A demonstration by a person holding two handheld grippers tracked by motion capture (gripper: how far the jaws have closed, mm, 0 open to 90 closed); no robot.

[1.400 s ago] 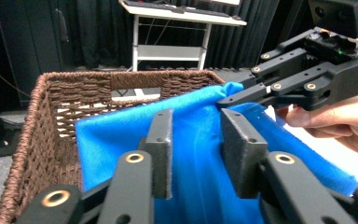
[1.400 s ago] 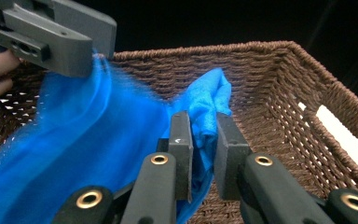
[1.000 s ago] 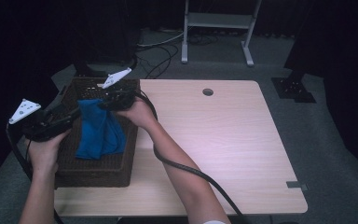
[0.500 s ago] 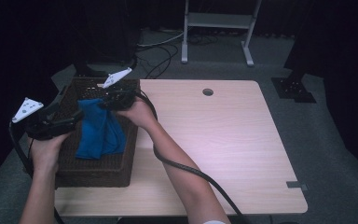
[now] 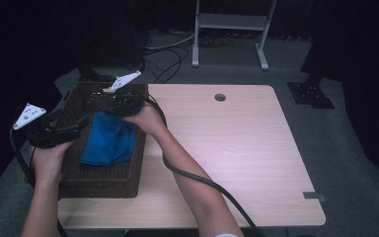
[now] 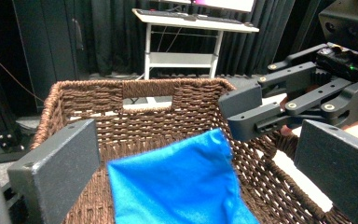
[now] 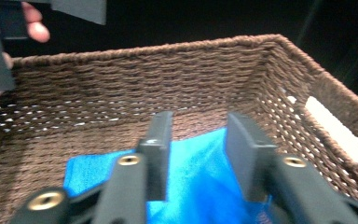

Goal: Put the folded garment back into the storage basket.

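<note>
A brown wicker basket stands at the table's left end, and a blue cloth lies in it. My left gripper hovers over the basket's left side. Its jaws have just opened wide and stand open above the blue cloth, gripping nothing. My right gripper reaches in from the far right rim. Its jaws have just been opening; in the right gripper view my right gripper is parted, its pads off the blue cloth beneath. The right gripper faces mine across the basket.
The light wooden table has a round hole near its far edge. The right gripper's cable trails over the table. A metal stand and floor cables sit beyond the table, with a black base plate to the right.
The left gripper's jaws have spread and the right gripper's jaws have parted. The blue cloth has dropped from both and settled lower in the basket. Both hands stayed in place.
</note>
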